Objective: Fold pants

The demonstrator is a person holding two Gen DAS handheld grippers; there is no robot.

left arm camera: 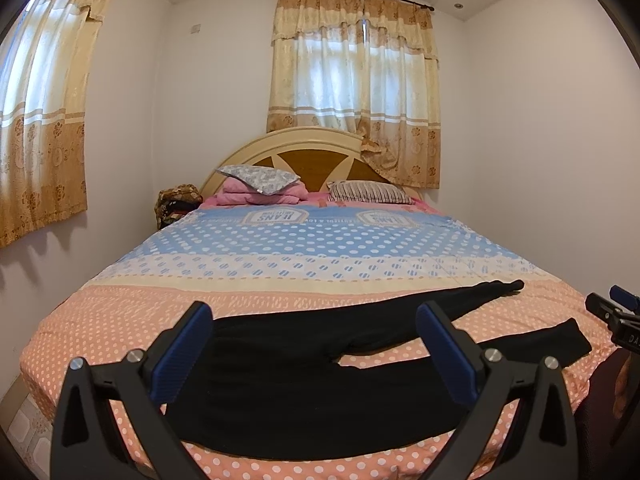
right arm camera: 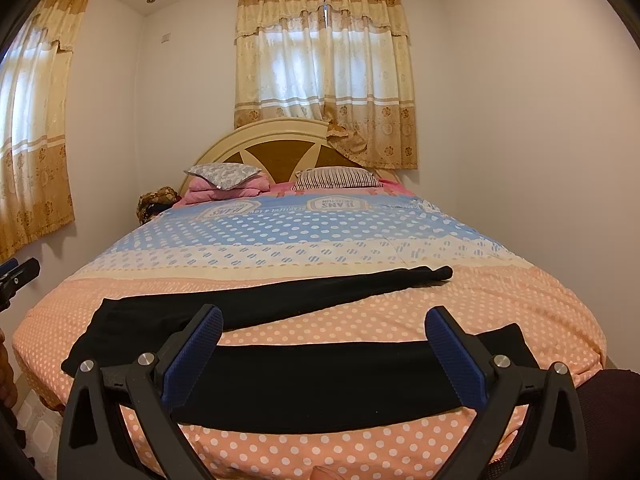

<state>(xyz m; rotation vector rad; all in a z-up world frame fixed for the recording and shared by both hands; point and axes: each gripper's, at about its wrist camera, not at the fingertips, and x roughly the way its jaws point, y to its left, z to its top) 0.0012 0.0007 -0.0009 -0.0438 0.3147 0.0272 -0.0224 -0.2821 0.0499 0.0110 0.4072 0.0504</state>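
Black pants (left arm camera: pixel 304 384) lie spread flat near the foot of the bed, waist to the left, both legs running right. The far leg (right arm camera: pixel 320 292) angles toward the back right. Closer to the bed's front edge stretches the near leg (right arm camera: pixel 320 384). My left gripper (left arm camera: pixel 314 316) hovers open above the waist and seat area, nothing between its blue pads (left arm camera: pixel 182 350). Over the near leg my right gripper (right arm camera: pixel 324 320) hangs open and empty too. The right gripper's body (left arm camera: pixel 618 316) shows at the right edge of the left wrist view.
The bed (left arm camera: pixel 120 320) carries a polka-dot quilt in peach, cream and blue bands. Pillows (left arm camera: pixel 258 178) and a pink folded blanket (right arm camera: pixel 224 192) lie by the headboard (right arm camera: pixel 280 136). A patterned bag (left arm camera: pixel 178 202) stands at the far left bedside. Curtained windows (right arm camera: pixel 324 72) line the back and left walls.
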